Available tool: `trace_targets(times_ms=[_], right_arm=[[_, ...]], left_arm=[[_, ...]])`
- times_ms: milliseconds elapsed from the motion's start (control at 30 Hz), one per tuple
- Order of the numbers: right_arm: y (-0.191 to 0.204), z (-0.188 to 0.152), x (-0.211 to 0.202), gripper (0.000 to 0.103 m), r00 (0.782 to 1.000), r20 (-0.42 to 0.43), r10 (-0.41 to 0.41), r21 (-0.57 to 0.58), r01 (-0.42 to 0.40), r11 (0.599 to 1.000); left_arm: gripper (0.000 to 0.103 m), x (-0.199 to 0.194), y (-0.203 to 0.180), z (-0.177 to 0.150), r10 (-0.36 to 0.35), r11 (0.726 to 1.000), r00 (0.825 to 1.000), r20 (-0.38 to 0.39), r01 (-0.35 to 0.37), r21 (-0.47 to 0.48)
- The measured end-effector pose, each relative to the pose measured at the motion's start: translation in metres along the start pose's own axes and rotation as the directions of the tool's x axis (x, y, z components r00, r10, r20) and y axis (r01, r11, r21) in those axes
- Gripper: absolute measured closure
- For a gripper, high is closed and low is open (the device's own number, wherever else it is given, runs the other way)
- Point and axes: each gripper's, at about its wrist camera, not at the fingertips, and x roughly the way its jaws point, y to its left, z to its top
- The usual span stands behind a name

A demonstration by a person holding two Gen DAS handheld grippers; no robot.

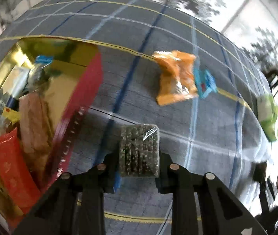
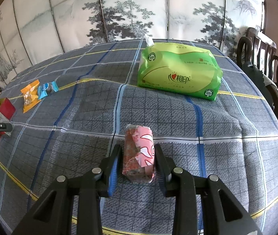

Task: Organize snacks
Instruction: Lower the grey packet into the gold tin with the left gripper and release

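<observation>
One checked surface (image 2: pixel 178 117) carries one green tissue pack (image 2: pixel 180 74). One red-and-gold box (image 1: pixel 80 101) holds several snacks. One orange packet (image 1: pixel 176 78) touches one blue packet (image 1: pixel 205 84). The left tool (image 1: pixel 139 168) pinches one dark seeded bar (image 1: pixel 139 148). The right tool (image 2: pixel 138 162) stands slightly spread around one pink-wrapped snack (image 2: pixel 139 154), its pads just beside the wrapper.

wrist cams: steep, close | shared: orange packet (image 1: pixel 176 78) (image 2: pixel 30 95)
</observation>
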Motion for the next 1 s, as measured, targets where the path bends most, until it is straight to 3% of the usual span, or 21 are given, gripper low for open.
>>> trace_targets(times_ms=[167, 433, 700, 833, 1000], right_arm=[[0.001, 0.0, 0.0, 0.07, 1.0, 0.0, -0.001, -0.001, 0.001, 1.0], [0.002, 0.0, 0.0, 0.07, 1.0, 0.0, -0.003, -0.002, 0.003, 1.0], [0.001, 0.0, 0.0, 0.07, 1.0, -0.001, -0.01, -0.007, 0.01, 1.0], [0.001, -0.001, 0.001, 0.07, 1.0, -0.002, -0.017, -0.014, 0.017, 1.0], [-0.001, -0.001, 0.001, 0.07, 1.0, -0.003, -0.026, -0.022, 0.026, 0.999]], left_arm=[[0.08, -0.011, -0.011, -0.02, -0.084, 0.989, 0.996, -0.002, 0.084, 0.123], [0.08, -0.067, 0.009, -0.055, -0.147, 0.959, 0.985, 0.088, 0.12, 0.258], [0.08, -0.106, 0.06, -0.05, -0.142, 0.972, 0.979, 0.149, 0.11, 0.207], [0.08, -0.125, 0.094, -0.038, -0.097, 0.983, 0.974, 0.207, 0.062, 0.171], [0.08, -0.126, 0.124, -0.023, -0.049, 0.992, 0.974, 0.222, 0.022, 0.124]])
